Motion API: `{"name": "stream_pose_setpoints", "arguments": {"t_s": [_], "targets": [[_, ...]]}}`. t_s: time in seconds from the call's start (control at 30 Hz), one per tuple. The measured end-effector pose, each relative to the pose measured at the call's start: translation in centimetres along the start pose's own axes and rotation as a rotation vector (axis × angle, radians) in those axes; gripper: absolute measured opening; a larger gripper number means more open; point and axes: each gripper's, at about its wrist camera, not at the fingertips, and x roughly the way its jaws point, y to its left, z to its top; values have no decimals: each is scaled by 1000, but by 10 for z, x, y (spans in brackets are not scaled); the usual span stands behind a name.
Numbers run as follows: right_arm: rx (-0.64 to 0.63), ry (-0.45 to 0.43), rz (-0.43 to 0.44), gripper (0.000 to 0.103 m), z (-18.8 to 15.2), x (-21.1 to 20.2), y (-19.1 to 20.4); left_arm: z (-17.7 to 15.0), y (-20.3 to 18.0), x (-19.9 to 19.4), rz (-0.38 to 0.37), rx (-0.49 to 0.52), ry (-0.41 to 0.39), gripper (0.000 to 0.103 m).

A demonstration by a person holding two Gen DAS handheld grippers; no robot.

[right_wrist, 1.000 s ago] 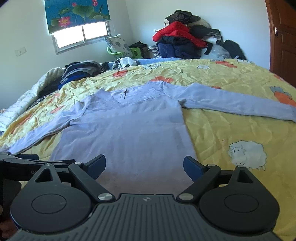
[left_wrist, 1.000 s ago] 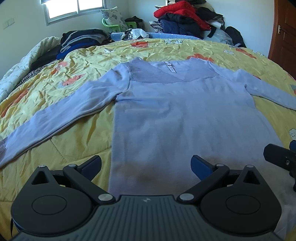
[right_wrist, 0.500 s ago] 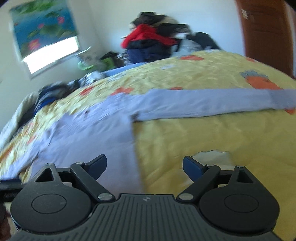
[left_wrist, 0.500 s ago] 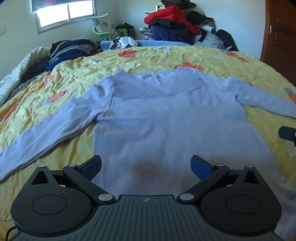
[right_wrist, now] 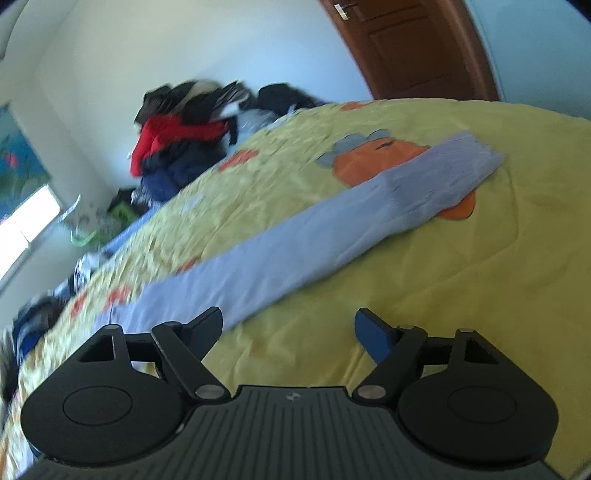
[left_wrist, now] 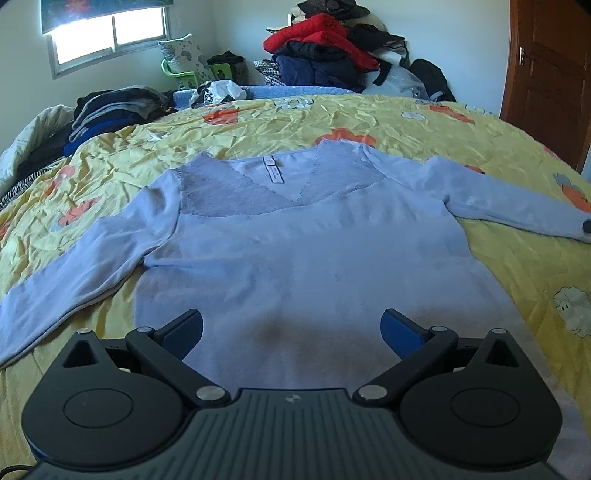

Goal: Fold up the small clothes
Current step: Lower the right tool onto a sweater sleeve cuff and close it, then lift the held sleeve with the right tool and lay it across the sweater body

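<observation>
A light blue long-sleeved V-neck sweater (left_wrist: pixel 303 258) lies flat, front up, on the yellow bedspread (left_wrist: pixel 332 118), both sleeves spread out sideways. My left gripper (left_wrist: pixel 291 325) is open and empty above the sweater's lower hem. My right gripper (right_wrist: pixel 288 325) is open and empty above the bedspread, beside the sweater's right sleeve (right_wrist: pixel 314 251), whose cuff (right_wrist: pixel 458 173) lies on an orange print. A dark tip of the right gripper shows at the sleeve end in the left wrist view (left_wrist: pixel 586 225).
A pile of red, navy and black clothes (left_wrist: pixel 332 48) sits beyond the far edge of the bed. Folded dark clothes (left_wrist: pixel 107 114) lie at the far left. A wooden door (left_wrist: pixel 550 74) stands at the right, a window (left_wrist: pixel 107 33) at the back left.
My right gripper has swung right, off the sweater body and along the right sleeve toward its cuff. My left gripper has shifted slightly over the hem, staying open.
</observation>
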Motion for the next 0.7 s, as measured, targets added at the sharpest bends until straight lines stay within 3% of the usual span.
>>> {"name": "stream_pose_setpoints", "arguments": {"t_s": [0.17, 0.27, 0.37, 0.43, 0.57, 0.63, 0.7], "targets": [[79, -58, 9, 79, 20, 26, -17, 0, -8, 8, -4, 18, 20, 103], [121, -100, -7, 73, 32, 44, -26, 0, -10, 11, -1, 25, 27, 103], [200, -145, -11, 61, 45, 59, -41, 0, -10, 14, 3, 24, 37, 103], [255, -162, -28, 45, 53, 70, -50, 1, -9, 16, 5, 21, 41, 103], [329, -167, -45, 26, 63, 88, -64, 3, -10, 18, 7, 20, 41, 103], [357, -160, -49, 9, 64, 95, -71, 4, -11, 20, 11, 24, 37, 103], [397, -160, -32, 6, 64, 101, -78, 6, -11, 22, 18, 32, 33, 103]]}}
